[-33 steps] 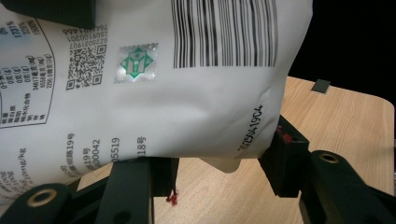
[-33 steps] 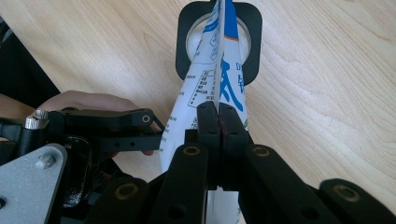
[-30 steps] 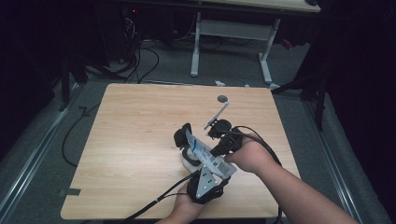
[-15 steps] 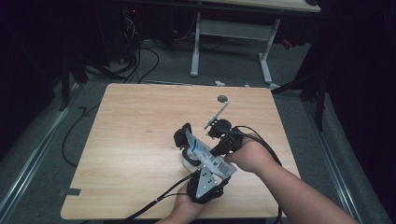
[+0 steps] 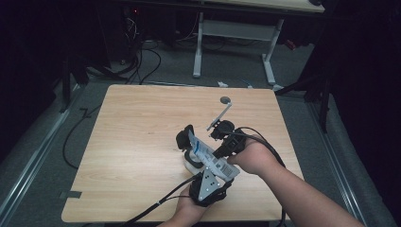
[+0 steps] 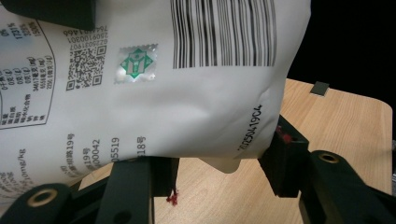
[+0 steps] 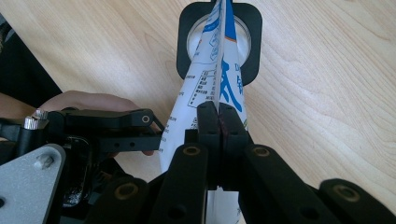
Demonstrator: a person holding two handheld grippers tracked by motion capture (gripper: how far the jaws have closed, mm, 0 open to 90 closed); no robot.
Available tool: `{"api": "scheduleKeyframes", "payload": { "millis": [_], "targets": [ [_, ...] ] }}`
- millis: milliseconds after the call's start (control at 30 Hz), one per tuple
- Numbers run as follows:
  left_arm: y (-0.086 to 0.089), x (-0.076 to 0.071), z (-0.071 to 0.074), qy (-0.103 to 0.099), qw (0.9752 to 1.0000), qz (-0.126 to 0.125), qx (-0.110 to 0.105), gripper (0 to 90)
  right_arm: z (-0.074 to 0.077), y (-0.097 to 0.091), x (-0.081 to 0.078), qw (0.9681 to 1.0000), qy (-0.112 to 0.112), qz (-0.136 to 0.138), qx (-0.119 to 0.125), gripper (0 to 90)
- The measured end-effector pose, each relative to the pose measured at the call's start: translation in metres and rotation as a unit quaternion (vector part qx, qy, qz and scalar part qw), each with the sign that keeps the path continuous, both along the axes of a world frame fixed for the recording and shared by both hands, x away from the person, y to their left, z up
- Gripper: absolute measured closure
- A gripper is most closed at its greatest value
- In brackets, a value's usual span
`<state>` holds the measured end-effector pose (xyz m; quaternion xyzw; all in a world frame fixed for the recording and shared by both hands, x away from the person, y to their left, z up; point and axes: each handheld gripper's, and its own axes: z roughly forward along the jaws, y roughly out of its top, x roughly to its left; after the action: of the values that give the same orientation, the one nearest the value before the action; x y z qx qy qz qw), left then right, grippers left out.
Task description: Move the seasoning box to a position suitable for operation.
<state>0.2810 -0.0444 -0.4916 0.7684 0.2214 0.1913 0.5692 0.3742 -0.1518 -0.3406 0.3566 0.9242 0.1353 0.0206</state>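
The white printed pouch (image 5: 204, 152) sits at about five o'clock on the table (image 5: 137, 142), tilted, its upper end toward eleven o'clock over a round white container in a black square holder (image 7: 250, 42). Its back panel carries a barcode, a QR code, a green star-shaped seal and small black text; the front shows blue lettering. In the right gripper view the pouch stands edge-on, flattened thin, its tip above the container's opening. Its lower corner is creased and dented.

long-handled metal scoop (image 5: 223, 109) lying on wooden table (image 5: 137, 137), far side
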Motion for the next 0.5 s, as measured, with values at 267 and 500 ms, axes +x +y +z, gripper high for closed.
{"api": "scheduleKeyframes", "payload": {
  "millis": [267,500],
  "targets": [
    [0.0010,0.0006,0.0011,0.002,1.0000,0.000,-0.004,52.8,0.0014,0.0021,0.0003,1.0000,-0.003,0.001,-0.003,90.0],
    [0.0010,0.0006,0.0011,0.002,1.0000,-0.003,-0.005,52.5,0.0016,0.0026,0.0007,1.0000,-0.004,0.001,-0.004,90.0]
  ]
}}
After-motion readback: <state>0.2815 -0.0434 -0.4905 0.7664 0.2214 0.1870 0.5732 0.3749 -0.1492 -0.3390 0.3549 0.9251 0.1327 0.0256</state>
